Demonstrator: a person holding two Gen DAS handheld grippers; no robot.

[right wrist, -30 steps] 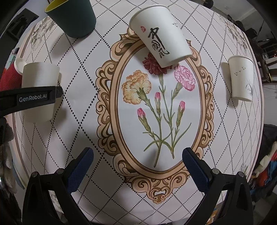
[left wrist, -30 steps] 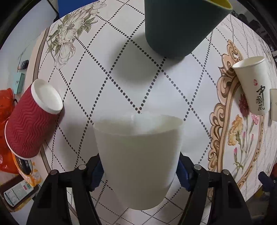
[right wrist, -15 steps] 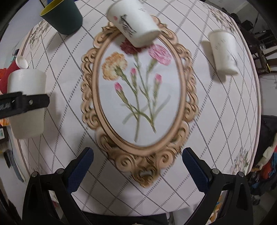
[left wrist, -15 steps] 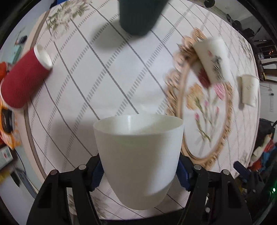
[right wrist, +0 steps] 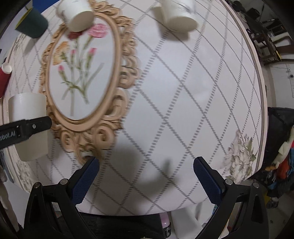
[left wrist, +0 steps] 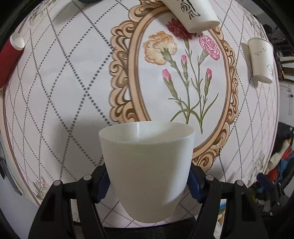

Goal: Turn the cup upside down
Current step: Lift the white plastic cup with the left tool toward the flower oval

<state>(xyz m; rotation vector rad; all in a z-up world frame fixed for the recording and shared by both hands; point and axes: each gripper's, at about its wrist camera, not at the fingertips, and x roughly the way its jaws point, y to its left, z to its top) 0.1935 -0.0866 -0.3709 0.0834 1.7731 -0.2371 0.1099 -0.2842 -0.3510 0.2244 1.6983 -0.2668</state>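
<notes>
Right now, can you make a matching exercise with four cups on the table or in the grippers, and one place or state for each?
Things:
1. plain white cup
2. red ribbed cup
3. dark green cup
4. paper cup with black characters

Places or states:
A. on the frame's top edge, base up
B. at the left edge of the table
C. held by the left gripper, mouth up
D. beyond the frame, far left

Pairs: 1-C, 2-B, 3-D, 4-A

A round bench (right wrist: pixel 183 95) under a white, diamond-patterned floral cloth fills the view; dark wooden chairs (right wrist: pixel 264 42) stand beyond its far right edge.
</notes>
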